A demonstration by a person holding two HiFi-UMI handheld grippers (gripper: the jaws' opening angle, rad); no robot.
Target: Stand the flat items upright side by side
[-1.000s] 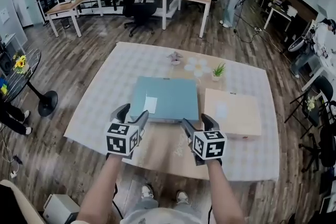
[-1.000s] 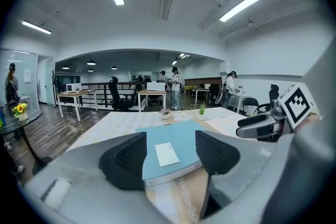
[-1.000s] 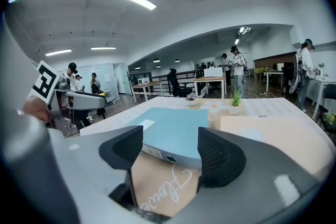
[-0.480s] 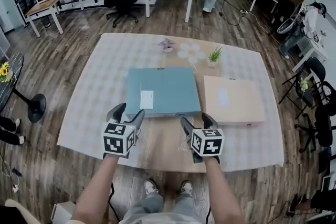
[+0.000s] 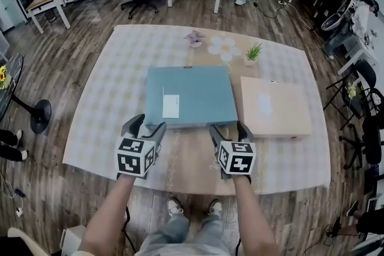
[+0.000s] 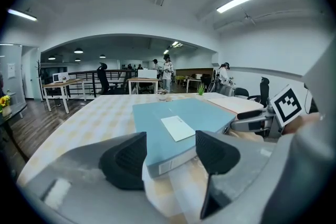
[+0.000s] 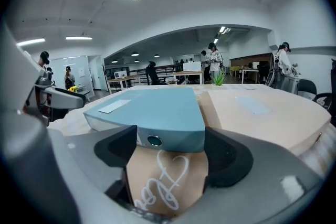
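While the blue binder (image 5: 192, 93) lies flat at the centre of the worktop (image 5: 108, 99), the beige binder (image 5: 276, 106) lies flat just beside it on its right. The left claw (image 5: 147, 125) is released: its jaws stand apart at the blue binder's near left corner, with no pad pressing. The right claw (image 5: 228, 128) is released. Its jaws have just been opening, and the binder's near right corner lines up with their gap, ungripped.

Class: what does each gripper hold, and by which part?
Nothing. Left gripper and right gripper are open at the blue binder's edge, not gripping it; the right's jaws have just been opening.
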